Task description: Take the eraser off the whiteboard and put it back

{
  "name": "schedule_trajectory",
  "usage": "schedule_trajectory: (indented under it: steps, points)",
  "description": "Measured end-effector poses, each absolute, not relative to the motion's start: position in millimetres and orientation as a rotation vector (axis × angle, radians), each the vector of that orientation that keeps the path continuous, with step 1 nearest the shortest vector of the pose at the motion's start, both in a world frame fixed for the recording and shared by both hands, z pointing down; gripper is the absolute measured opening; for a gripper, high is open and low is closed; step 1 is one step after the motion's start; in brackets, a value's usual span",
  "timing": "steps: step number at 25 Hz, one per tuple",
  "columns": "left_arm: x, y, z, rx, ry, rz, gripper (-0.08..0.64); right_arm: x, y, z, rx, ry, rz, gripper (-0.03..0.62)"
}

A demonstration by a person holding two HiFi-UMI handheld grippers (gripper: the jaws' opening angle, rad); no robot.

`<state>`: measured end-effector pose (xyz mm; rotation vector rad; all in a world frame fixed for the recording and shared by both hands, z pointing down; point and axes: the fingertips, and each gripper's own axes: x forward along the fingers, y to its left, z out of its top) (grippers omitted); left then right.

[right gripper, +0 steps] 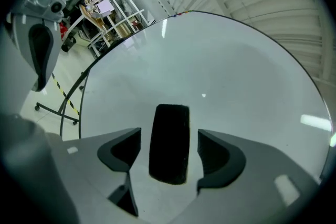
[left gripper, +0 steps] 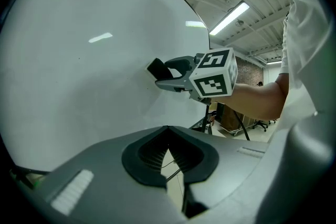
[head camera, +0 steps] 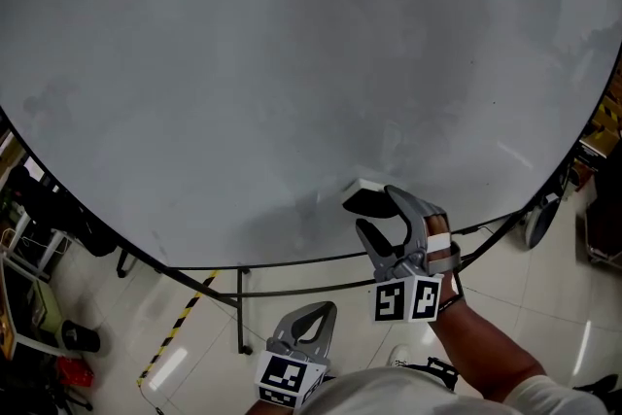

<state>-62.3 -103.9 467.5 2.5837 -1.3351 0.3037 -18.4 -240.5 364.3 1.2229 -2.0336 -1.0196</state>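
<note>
- We hold the right tool up to the whiteboard, near its lower edge, pointing at its face.
- The eraser, a dark oblong block, sits flat on the whiteboard's white surface, standing on end as our right gripper view shows it.
- Our right tool stands wide. The eraser lies between its two jaws with a clear strip of board showing on either side, so neither pad presses on it.
- From the left gripper view we see the same thing side-on: the eraser on the board, just ahead of the right tool's grey jaws and its marker cube.
- Our left tool is narrow, its dark pads meeting at the tips, with nothing between them.
- In the head view we hold the left tool low, below the board's bottom edge and well apart from the eraser, over a pale tiled floor.
- A strip of yellow-and-black tape runs across the floor under the board.
</note>
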Motion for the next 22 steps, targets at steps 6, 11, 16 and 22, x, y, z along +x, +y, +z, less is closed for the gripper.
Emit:
schedule_trajectory:
  steps: [6, 11, 16, 22]
  points:
    - [-64, -104, 467, 2.581, -1.334, 0.305, 0.017, -26, -253, 363, 1.268, -2.005, -1.024, 0.324]
    - [-70, -104, 467, 2.577, -1.350, 0.309, 0.017, -24, -259, 362, 1.326, -1.951, -1.053, 0.317]
    - [-71, -104, 467, 2.579, -1.344, 0.311, 0.017, -23, -260, 361, 1.347, -1.933, -1.049, 0.262]
    - [-70, -104, 463, 2.590, -1.338, 0.305, 0.017, -22, -259, 360, 1.328, -1.948, -1.038, 0.253]
